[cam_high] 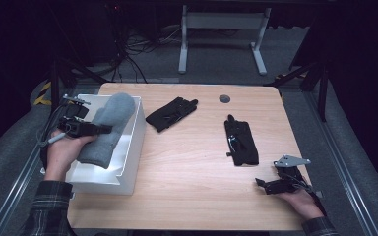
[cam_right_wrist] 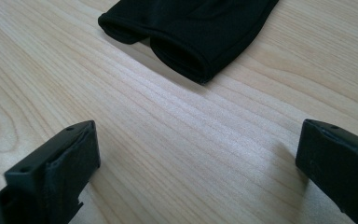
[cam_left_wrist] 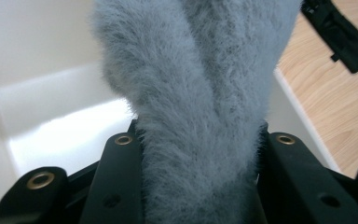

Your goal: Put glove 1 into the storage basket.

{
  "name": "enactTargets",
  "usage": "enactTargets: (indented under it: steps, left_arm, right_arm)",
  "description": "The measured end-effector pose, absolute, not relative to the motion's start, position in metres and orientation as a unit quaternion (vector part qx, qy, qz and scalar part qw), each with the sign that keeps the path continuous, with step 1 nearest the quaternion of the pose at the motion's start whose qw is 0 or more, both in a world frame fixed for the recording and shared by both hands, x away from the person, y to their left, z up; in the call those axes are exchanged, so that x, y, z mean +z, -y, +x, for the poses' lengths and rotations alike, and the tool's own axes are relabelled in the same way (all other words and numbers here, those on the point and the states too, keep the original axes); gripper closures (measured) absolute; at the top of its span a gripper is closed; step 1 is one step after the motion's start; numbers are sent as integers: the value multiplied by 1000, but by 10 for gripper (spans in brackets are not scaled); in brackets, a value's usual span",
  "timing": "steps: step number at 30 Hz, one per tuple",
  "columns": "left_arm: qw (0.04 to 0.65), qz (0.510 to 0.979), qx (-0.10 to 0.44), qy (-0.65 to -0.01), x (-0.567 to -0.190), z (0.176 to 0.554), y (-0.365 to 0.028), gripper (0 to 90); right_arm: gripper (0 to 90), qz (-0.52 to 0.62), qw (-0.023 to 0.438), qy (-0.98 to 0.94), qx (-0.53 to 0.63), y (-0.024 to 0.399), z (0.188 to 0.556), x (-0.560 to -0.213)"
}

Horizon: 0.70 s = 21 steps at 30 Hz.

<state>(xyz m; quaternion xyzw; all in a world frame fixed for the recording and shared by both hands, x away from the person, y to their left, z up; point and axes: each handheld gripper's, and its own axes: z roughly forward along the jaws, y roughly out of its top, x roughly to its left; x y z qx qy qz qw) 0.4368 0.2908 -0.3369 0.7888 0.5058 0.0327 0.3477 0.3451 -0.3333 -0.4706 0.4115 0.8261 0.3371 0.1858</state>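
A fluffy grey mitten point(cam_high: 106, 129) hangs over the white box point(cam_high: 130, 162) at the table's left, with my left gripper point(cam_high: 97, 129) shut on its middle. In the left gripper view the grey mitten point(cam_left_wrist: 200, 107) is squeezed between both black jaws above the box's white inside point(cam_left_wrist: 51, 135). Two black gloves lie on the wood: one glove point(cam_high: 171, 113) near the back middle, the other glove point(cam_high: 241, 141) to the right. My right gripper point(cam_high: 262, 184) rests open on the table at the front right. Its view has the cuff of the black glove point(cam_right_wrist: 186, 28) lying ahead of the spread jaws.
The wooden table point(cam_high: 192, 167) has bare room in the middle and front. A round grey cable port point(cam_high: 224, 99) sits near the back edge. Table legs and cables stand on the floor beyond.
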Motion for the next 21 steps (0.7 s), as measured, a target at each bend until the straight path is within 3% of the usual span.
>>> enactTargets:
  steps: [15,21]
  left_arm:
    - [299,774,-6,-558,-408,457,-297,591]
    - [278,768,1,-577,-420,460,-300,372]
  right_arm:
    - [0,412,186,-826,337,333,345,-471]
    - [0,412,186,-826,337,333,345,-471]
